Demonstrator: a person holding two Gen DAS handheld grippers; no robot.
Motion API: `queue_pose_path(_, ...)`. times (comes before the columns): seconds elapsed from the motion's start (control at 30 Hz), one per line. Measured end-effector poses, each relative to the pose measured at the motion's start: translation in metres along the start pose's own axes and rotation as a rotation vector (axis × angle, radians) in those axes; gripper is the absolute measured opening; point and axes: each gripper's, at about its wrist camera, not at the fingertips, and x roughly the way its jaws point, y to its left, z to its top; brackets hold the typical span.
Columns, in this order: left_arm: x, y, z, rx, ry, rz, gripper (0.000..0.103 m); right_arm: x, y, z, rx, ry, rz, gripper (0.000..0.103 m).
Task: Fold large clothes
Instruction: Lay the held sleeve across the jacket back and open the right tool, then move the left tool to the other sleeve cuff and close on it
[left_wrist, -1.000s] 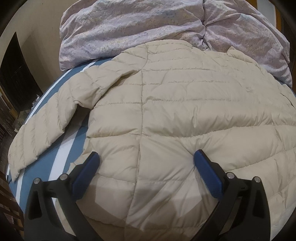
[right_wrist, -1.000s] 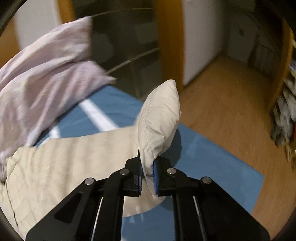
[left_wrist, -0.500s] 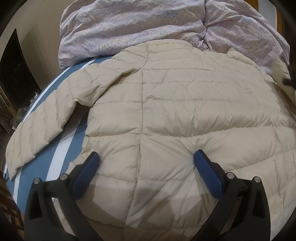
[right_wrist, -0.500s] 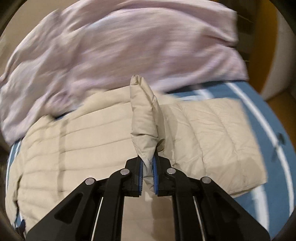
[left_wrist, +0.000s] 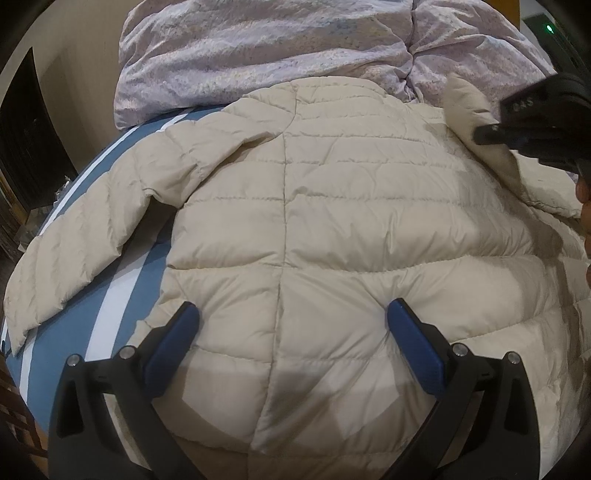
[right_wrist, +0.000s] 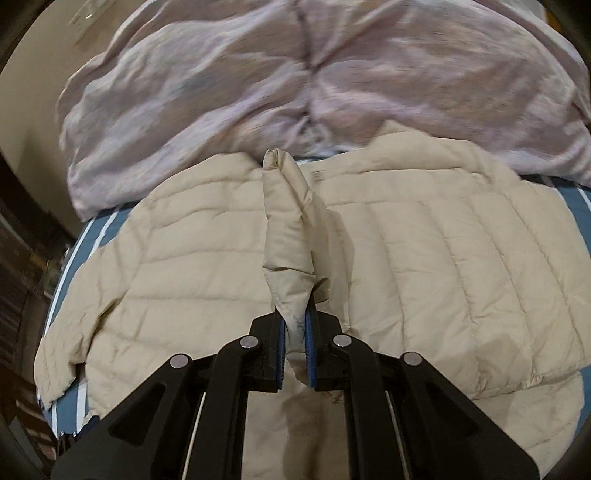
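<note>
Blue striped bed (left_wrist: 122, 295) bears jacket (left_wrist: 332, 229); right tool (right_wrist: 294, 332) pinches its sleeve (right_wrist: 288, 236), left tool (left_wrist: 291, 325) gapes.

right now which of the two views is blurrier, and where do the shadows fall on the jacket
Right wrist view: the lilac duvet is smeared by motion blur, while the pinched sleeve in the right gripper stays sharp. Left wrist view: crisp throughout, with the open left gripper casting a soft dark shadow on the beige jacket near the bottom edge; fisheye bends the striped bed into a curve.

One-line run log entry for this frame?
step: sleeve fold | right gripper: shut on sleeve cuff | left gripper: open over jacket | other sleeve: flat on bedsheet
</note>
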Motion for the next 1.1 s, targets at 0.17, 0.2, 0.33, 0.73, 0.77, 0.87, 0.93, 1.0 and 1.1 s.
queue_pose_path(0.17, 0.000, 0.000, 0.000, -0.002, 0.001, -0.003, 0.101, 0.006, 0.020, -0.004, -0.038, 0.057, 0.054, 0.020)
queue_pose_path(0.2, 0.000, 0.000, 0.000, -0.002, 0.001, -0.002, 0.101, 0.006, 0.022, -0.003, -0.041, 0.065, 0.072, 0.026)
queue_pose_path(0.33, 0.000, 0.000, 0.000, -0.002, 0.001, -0.002, 0.101, -0.019, 0.022, 0.003, -0.034, 0.003, 0.162, 0.064)
queue_pose_path(0.73, 0.000, 0.000, 0.000, -0.004, 0.001, -0.007, 0.101, -0.002, -0.034, -0.002, 0.031, 0.002, -0.158, 0.070)
queue_pose_path(0.77, 0.000, 0.001, 0.000, -0.004, 0.002, -0.012, 0.101, 0.002, -0.032, -0.004, 0.015, 0.007, -0.177, 0.072)
queue_pose_path(0.87, -0.002, 0.006, 0.001, 0.018, 0.010, -0.035, 0.101, 0.011, -0.026, -0.008, -0.021, 0.013, -0.220, 0.082)
queue_pose_path(0.93, -0.007, 0.014, 0.001, 0.019, 0.017, -0.026, 0.101, 0.018, -0.024, -0.011, -0.027, 0.027, -0.237, 0.087)
queue_pose_path(1.0, -0.013, 0.026, 0.002, 0.004, 0.010, -0.022, 0.101, 0.025, -0.021, -0.013, -0.036, 0.037, -0.258, 0.091)
queue_pose_path(1.1, -0.031, 0.057, 0.005, -0.030, -0.022, 0.018, 0.101, 0.027, -0.019, -0.015, -0.049, 0.037, -0.281, 0.095)
